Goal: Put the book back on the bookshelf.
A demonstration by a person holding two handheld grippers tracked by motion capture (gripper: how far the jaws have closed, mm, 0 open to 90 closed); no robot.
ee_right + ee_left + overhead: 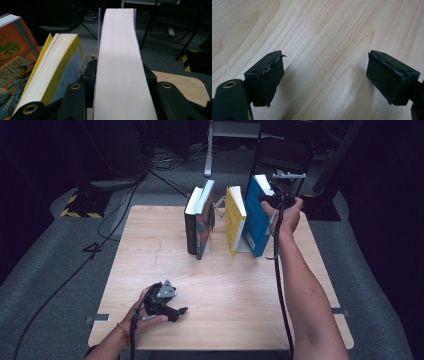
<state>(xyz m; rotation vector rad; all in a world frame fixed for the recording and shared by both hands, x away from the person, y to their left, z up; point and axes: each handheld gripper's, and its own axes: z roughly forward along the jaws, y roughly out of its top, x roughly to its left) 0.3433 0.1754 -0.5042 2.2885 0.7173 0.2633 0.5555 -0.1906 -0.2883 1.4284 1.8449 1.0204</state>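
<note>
Pale wooden table (150,270) amid dark room; left gripper (324,82) agape, right gripper (120,82) clamping blue book (120,62).

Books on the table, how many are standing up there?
4. A black book and a colourful one lean together at the left; the yellow book stands mid-right; the blue book is rightmost, clamped in the right gripper.

Right gripper (272,200) clamped; left gripper (172,312) fingers (270,75) apart.
</note>
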